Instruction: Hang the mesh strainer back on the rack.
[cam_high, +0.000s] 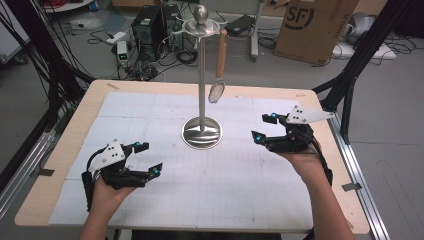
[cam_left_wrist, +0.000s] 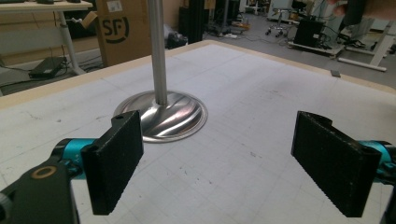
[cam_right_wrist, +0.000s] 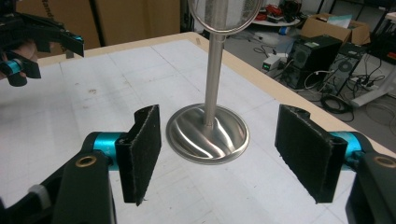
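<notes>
left gripper (cam_high: 150, 158): black, cyan joints, grey plate | right gripper (cam_high: 263, 128): same, black cable

My left gripper (cam_high: 147, 158) and right gripper (cam_high: 263, 128), jaws wide apart, flank the steel stand (cam_high: 201, 95). Its round base (cam_high: 201, 133) and upright pole block the direct line between them. A strainer (cam_high: 216, 92) hangs beside the pole. The white mat (cam_high: 220, 180) nearer me lies open for passage.
</notes>
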